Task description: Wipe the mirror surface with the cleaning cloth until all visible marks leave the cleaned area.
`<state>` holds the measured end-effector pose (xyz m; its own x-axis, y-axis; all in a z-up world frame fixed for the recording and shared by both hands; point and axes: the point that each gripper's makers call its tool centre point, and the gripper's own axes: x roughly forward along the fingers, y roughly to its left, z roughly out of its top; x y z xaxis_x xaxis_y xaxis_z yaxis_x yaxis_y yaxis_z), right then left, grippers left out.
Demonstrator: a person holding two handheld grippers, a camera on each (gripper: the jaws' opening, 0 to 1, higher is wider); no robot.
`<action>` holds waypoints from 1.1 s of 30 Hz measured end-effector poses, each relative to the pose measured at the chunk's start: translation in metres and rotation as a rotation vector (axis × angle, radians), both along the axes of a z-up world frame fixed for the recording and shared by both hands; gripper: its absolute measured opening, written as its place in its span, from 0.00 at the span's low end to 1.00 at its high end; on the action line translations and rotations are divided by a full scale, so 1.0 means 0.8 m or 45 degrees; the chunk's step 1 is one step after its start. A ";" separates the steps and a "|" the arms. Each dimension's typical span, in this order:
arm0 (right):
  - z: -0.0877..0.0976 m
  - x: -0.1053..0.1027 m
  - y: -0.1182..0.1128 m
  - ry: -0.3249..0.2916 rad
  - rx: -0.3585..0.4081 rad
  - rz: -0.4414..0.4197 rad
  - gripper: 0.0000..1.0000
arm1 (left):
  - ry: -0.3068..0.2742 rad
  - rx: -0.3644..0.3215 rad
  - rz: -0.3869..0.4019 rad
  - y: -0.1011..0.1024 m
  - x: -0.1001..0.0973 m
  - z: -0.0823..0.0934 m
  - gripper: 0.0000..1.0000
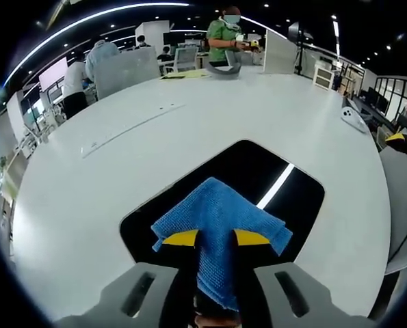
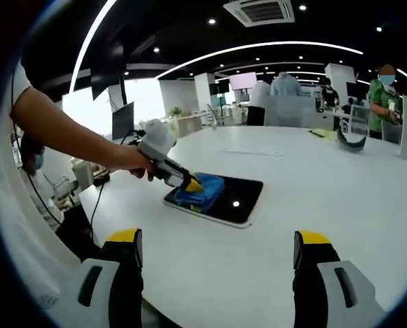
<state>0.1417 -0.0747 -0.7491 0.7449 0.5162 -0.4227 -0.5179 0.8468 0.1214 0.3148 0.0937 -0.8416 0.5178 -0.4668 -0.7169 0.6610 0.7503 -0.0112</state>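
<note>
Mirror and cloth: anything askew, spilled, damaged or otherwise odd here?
Nothing stands out. The mirror lies flat on the white table, unbroken as far as I can tell. The left gripper is shut on the blue cloth, pressing it on the glass. The right gripper hangs open, apart from the mirror. No marks or spills show.

Left gripper (image 1: 215,239) is clamped tight, jaws pinched together, tilted down with the person's hand (image 2: 136,161) wrapped round its handle. Right gripper (image 2: 218,256) hangs level, jaws spread wide apart.
</note>
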 end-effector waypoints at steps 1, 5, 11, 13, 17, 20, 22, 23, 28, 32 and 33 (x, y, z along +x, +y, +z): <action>0.000 0.000 0.000 0.001 0.000 0.000 0.91 | 0.001 0.000 -0.001 0.000 0.001 0.000 0.17; -0.002 -0.001 0.001 0.004 -0.008 0.004 0.91 | 0.002 0.004 -0.009 0.000 0.004 -0.001 0.17; -0.002 -0.002 0.000 0.007 -0.007 -0.007 0.91 | 0.012 0.013 -0.019 0.000 0.008 0.000 0.17; -0.003 -0.002 0.000 0.010 -0.011 -0.008 0.91 | 0.012 0.015 -0.021 0.001 0.009 0.000 0.17; -0.001 0.000 0.000 0.007 -0.009 -0.011 0.91 | 0.013 0.014 -0.023 0.001 0.013 0.000 0.17; -0.001 0.002 -0.002 0.007 -0.012 -0.013 0.91 | 0.013 0.014 -0.023 0.002 0.017 -0.001 0.17; -0.001 0.002 -0.002 0.007 -0.011 -0.011 0.91 | 0.014 0.014 -0.021 0.002 0.019 -0.001 0.17; -0.002 0.002 -0.002 0.009 -0.012 -0.009 0.91 | 0.014 0.015 -0.021 0.002 0.019 0.000 0.17; -0.004 0.004 -0.003 0.013 -0.015 -0.005 0.91 | 0.016 0.017 -0.024 0.003 0.023 -0.001 0.17; -0.005 0.006 -0.004 0.015 -0.015 -0.010 0.91 | 0.020 0.022 -0.025 0.003 0.025 -0.001 0.17; -0.005 0.006 -0.004 0.015 -0.015 -0.011 0.91 | 0.020 0.022 -0.026 0.003 0.025 0.000 0.17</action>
<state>0.1465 -0.0775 -0.7531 0.7443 0.5047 -0.4374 -0.5090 0.8527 0.1177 0.3351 0.0963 -0.8415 0.4969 -0.4646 -0.7330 0.6758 0.7370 -0.0090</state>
